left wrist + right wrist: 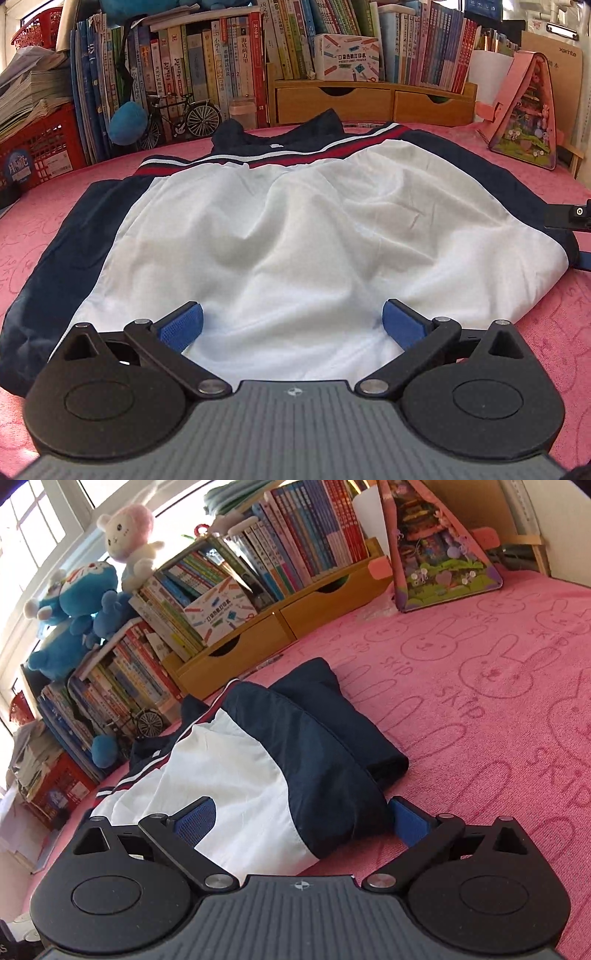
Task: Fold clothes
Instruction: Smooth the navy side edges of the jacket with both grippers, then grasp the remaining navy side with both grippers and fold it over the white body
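Pink worktop (498,686) lay under the jacket (280,221); my left gripper (291,325) and right gripper (303,819) gaped wide astride its hem. Close both evenly before lifting.

Pink bunny-print cloth (498,709), book rows (207,62), blue plush toy (77,602).

A child's room at home: crammed children's books (207,66), plush toys (74,605), and a pink bunny-print cover (498,672).

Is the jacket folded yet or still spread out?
Mostly spread: the jacket lies flat on the pink cloth, only one navy sleeve tucked over.
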